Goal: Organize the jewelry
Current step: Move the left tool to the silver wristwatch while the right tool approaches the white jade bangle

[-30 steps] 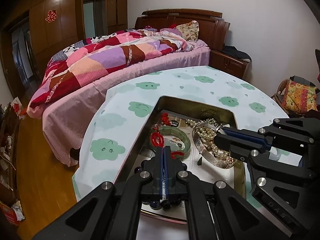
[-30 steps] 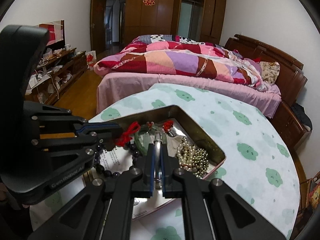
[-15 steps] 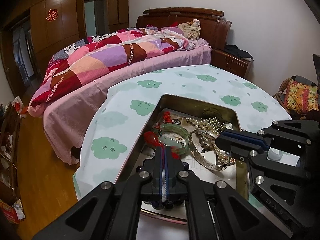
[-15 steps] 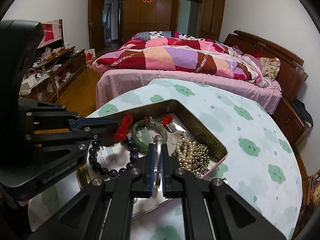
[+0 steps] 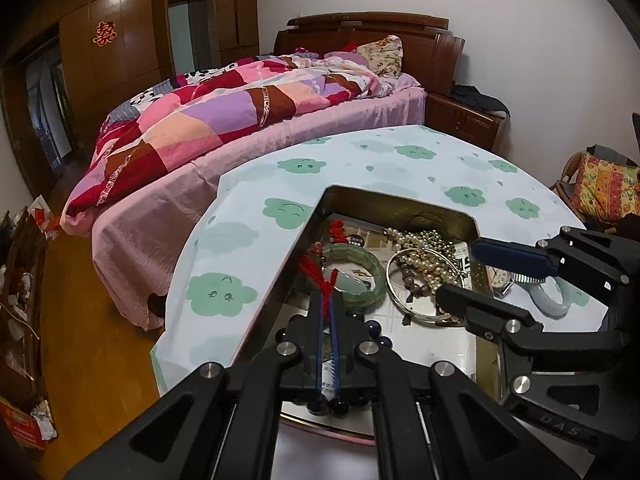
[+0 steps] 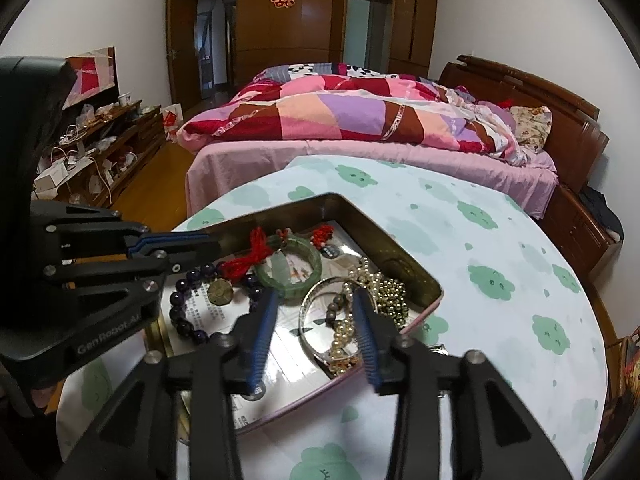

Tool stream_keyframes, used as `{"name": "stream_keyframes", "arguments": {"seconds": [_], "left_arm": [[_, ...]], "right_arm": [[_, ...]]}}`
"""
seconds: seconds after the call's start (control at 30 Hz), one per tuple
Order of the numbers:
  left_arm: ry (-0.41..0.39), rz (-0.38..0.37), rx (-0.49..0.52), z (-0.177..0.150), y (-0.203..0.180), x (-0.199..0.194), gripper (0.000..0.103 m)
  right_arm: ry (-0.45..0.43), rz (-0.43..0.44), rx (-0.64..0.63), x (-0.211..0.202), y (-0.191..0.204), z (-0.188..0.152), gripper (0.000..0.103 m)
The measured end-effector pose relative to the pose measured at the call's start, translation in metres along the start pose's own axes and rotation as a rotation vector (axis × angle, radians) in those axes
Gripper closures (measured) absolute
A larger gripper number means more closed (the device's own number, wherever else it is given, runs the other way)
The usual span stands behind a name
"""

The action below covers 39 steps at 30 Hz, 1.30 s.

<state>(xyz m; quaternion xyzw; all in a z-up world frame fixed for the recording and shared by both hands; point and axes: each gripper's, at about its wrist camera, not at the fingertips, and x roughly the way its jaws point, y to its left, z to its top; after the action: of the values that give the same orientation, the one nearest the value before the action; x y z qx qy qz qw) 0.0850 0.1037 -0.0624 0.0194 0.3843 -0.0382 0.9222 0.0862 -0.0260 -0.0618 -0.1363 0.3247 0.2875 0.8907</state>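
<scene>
An open metal tin (image 5: 400, 199) (image 6: 400, 258) on the cloud-print tablecloth holds the jewelry. My left gripper (image 5: 328, 300) (image 6: 214, 245) is shut on the red cord (image 5: 316, 270) (image 6: 244, 258) of a pale jade pendant (image 5: 345, 282) (image 6: 280, 266). The pendant lies on a green jade bangle (image 5: 366, 258) (image 6: 314, 258). My right gripper (image 6: 316, 296) (image 5: 456, 269) is opening above a silver bangle (image 6: 306, 310) (image 5: 394, 286). The bangle lies in the tin, and no pad presses on it. Pearl strands (image 5: 424, 240) (image 6: 386, 294) rest beside it.
A dark purple bead bracelet (image 6: 178, 314) and a gold octagonal charm (image 6: 220, 292) lie in the tin's near part. A pale bangle (image 5: 550, 302) and a watch (image 5: 500, 278) sit on the cloth right of the tin. A bed (image 5: 240, 120) stands behind the table.
My right gripper was shut on the silver bangle and has opened; the bangle now lies in the tin. The left gripper has kept its hold on the red cord.
</scene>
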Motion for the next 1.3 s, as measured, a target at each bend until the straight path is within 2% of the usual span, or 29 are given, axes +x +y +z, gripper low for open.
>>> {"name": "stream_keyframes", "arguments": {"seconds": [0.1, 0.17, 0.23, 0.27, 0.33, 0.6, 0.83, 0.97, 1.1, 1.3], "left_arm": [[0.002, 0.004, 0.012, 0.0, -0.003, 0.0, 0.098], [-0.001, 0.004, 0.015, 0.0, -0.004, -0.001, 0.086], [-0.018, 0.016, 0.015, 0.0, -0.005, -0.004, 0.043], [-0.036, 0.033, 0.015, 0.001, -0.004, -0.007, 0.039], [-0.056, 0.037, 0.022, 0.001, -0.004, -0.011, 0.037], [-0.036, 0.052, 0.017, 0.0, -0.002, -0.006, 0.037], [-0.03, 0.091, 0.001, 0.0, 0.001, -0.003, 0.036], [-0.04, 0.118, 0.012, -0.001, -0.002, -0.004, 0.027], [-0.028, 0.11, 0.026, -0.003, -0.01, 0.0, 0.027], [-0.018, 0.107, 0.048, -0.008, -0.022, 0.002, 0.027]], "right_arm": [[0.0, 0.003, 0.01, -0.001, -0.003, -0.002, 0.059], [-0.004, -0.002, 0.017, -0.002, -0.005, -0.004, 0.055], [-0.005, -0.005, 0.024, -0.003, -0.007, -0.004, 0.054], [-0.005, -0.006, 0.028, -0.003, -0.008, -0.005, 0.053], [-0.009, -0.008, 0.04, -0.005, -0.011, -0.006, 0.051], [-0.005, -0.011, 0.046, -0.004, -0.014, -0.01, 0.05], [-0.015, -0.043, 0.061, -0.015, -0.03, -0.024, 0.037], [-0.017, -0.108, 0.092, -0.033, -0.057, -0.041, 0.028], [0.023, -0.164, 0.164, -0.042, -0.09, -0.062, 0.016], [0.108, -0.194, 0.221, -0.034, -0.114, -0.083, 0.013]]}}
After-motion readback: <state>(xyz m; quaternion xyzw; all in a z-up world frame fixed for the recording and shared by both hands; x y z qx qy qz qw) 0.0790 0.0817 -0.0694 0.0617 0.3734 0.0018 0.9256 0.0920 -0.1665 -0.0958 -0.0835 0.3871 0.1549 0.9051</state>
